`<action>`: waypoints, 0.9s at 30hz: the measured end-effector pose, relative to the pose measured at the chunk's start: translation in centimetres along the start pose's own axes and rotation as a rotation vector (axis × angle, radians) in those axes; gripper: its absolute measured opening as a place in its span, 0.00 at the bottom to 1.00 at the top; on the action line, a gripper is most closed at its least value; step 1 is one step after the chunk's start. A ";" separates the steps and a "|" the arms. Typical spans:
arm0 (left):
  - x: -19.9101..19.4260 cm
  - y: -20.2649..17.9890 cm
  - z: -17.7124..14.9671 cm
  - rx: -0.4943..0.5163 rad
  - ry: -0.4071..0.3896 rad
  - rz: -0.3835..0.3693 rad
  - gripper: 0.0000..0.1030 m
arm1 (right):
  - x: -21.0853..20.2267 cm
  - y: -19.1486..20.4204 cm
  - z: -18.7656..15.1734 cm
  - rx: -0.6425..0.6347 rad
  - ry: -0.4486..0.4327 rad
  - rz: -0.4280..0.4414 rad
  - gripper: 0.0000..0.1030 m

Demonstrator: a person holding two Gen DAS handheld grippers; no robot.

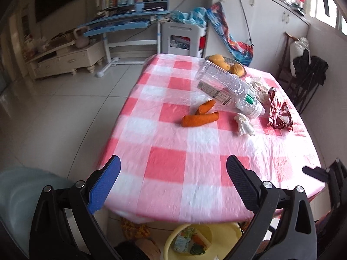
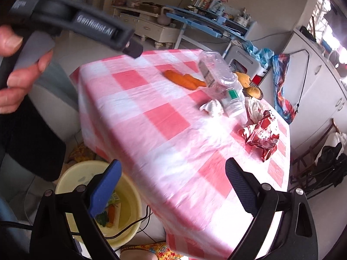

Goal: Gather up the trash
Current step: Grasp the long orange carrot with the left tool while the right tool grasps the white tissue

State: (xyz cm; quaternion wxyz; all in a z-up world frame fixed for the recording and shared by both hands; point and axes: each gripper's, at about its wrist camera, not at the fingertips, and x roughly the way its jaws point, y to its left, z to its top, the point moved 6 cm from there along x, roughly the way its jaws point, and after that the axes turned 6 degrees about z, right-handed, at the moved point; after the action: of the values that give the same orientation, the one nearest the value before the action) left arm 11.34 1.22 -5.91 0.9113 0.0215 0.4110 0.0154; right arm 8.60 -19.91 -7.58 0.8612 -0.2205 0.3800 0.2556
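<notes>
Two hand-held grippers in view, both with jaws spread wide and nothing between them: left hand-held gripper (image 1: 173, 173) poised over the near edge of the desk (image 1: 164, 162), right hand-held gripper (image 2: 173, 177) over the desk's near corner. Left one also visible in the right wrist view, clasped by a hand (image 2: 19, 69).

Spread across the far half of the red-and-white checked cloth, several bits of trash. Clear plastic bottle (image 1: 227, 88), lying on its side, dimpled, partly crushed, printed label and green patch near the neck, mouth pointing toward the near right. Two orange peel-like pieces (image 1: 200, 116), curled and elongated, just beside the bottle's left flank, touching each other. Crumpled white tissue (image 1: 244, 124) just in front of the bottle's mouth. Crinkled red foil wrapper (image 1: 279, 112) to the right of the bottle, torn open, shiny. Another wad of pale crumpled paper (image 1: 259, 88) behind the bottle neck, near the wrapper. Yellow-orange fruit (image 1: 225, 64) in a dish at the desk's far edge.

Below the near edge, on the floor, a yellow basin (image 2: 132, 205) already holding a printed packet (image 1: 188, 241) with orange and green on it.
</notes>
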 end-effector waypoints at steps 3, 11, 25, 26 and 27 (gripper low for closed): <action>2.5 -1.3 1.5 0.066 0.020 -0.002 0.92 | 1.5 -1.0 1.5 0.025 -0.006 0.060 0.89; 7.5 -4.2 4.7 0.247 0.038 -0.044 0.91 | 6.2 -5.5 3.7 0.140 -0.004 0.091 0.81; 11.3 -7.4 3.9 0.397 0.139 -0.141 0.22 | 10.8 -7.6 5.7 0.198 0.046 0.111 0.48; 11.1 -7.5 3.9 0.397 0.143 -0.150 0.20 | 10.9 -7.6 5.7 0.199 0.051 0.120 0.46; 11.1 -7.7 3.8 0.395 0.147 -0.161 0.19 | 10.8 -7.5 5.6 0.195 0.051 0.121 0.38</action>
State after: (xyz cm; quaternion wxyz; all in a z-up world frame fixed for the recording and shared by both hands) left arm 21.61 -6.03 -12.08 0.8551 0.1654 0.4718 -0.1369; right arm 22.46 -19.51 -11.05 0.8516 -0.1189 0.4373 0.2634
